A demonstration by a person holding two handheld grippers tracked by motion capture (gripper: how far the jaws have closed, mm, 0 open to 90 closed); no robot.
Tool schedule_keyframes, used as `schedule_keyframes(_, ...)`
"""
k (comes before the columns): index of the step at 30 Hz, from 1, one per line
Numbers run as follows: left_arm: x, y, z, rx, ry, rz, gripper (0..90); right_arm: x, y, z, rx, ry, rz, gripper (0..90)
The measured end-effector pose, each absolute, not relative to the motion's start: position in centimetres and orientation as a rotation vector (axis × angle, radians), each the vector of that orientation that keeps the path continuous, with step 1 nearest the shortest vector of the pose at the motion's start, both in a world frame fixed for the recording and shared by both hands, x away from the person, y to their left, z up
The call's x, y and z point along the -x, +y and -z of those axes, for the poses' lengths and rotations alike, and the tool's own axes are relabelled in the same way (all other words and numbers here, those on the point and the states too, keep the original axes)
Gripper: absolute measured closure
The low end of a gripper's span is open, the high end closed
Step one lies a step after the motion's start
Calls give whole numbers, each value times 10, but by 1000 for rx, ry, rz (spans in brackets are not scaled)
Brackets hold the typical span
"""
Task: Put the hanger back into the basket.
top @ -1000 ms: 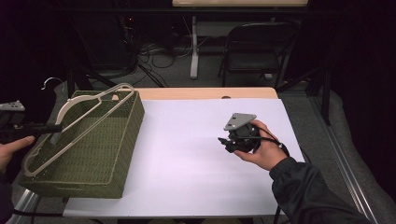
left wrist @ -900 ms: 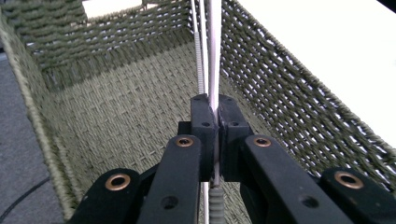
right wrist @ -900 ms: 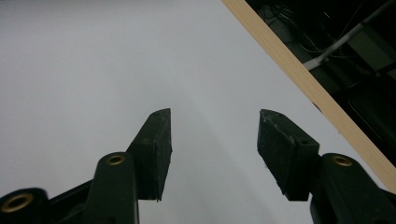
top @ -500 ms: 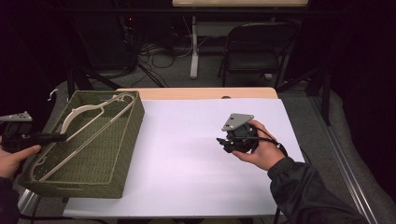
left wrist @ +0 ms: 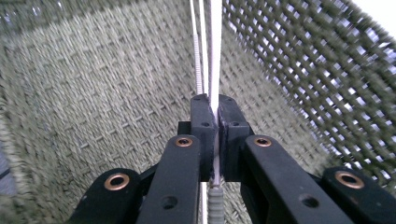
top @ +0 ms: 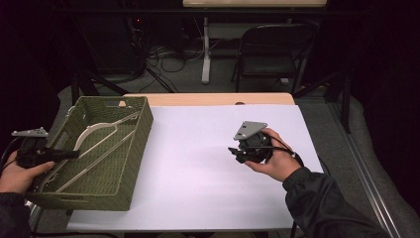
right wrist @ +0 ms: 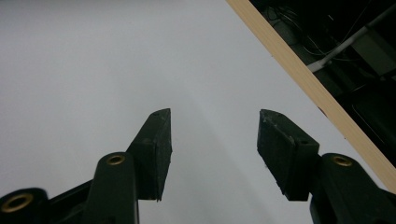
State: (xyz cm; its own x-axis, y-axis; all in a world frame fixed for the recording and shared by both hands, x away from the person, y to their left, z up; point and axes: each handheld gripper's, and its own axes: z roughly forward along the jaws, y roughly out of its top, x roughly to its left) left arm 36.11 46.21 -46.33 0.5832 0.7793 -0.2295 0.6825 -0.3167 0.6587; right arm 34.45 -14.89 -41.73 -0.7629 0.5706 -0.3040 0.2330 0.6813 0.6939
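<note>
A green woven basket stands on the left part of the white table. White clothes hangers lie slanted inside it. My left gripper reaches over the basket's left rim, held by a hand at the left edge. In the left gripper view its jaws are shut on a thin white hanger bar, with the basket's woven wall close on the right. My right gripper rests in a hand over the table's right half. Its jaws stand open above the bare white surface.
The table's wooden far edge shows beyond the white cover, and the same edge crosses the right gripper view. A dark folding chair and cables on the floor lie behind the table.
The left gripper has drawn back toward the person and lowered the hanger from above the rim down into the basket. The right gripper has stayed in place.
</note>
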Motion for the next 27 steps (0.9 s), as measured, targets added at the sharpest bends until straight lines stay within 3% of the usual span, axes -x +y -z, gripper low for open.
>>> schedule_keyframes(3,-361,463,464,-2037,1173,-155,859,-345,-150,417,-617,2386,-890,447)
schedule_keyframes(6,-358,467,460,-1983,1167,-198,704,-344,-151,418,-622,2382,-896,447)
schedule_keyframes(13,-345,470,441,-1944,1146,-308,495,-343,-154,418,-630,2383,-887,447)
schedule_keyframes(27,-304,460,429,-1872,1242,-393,459,-334,-161,421,-645,2377,-891,445)
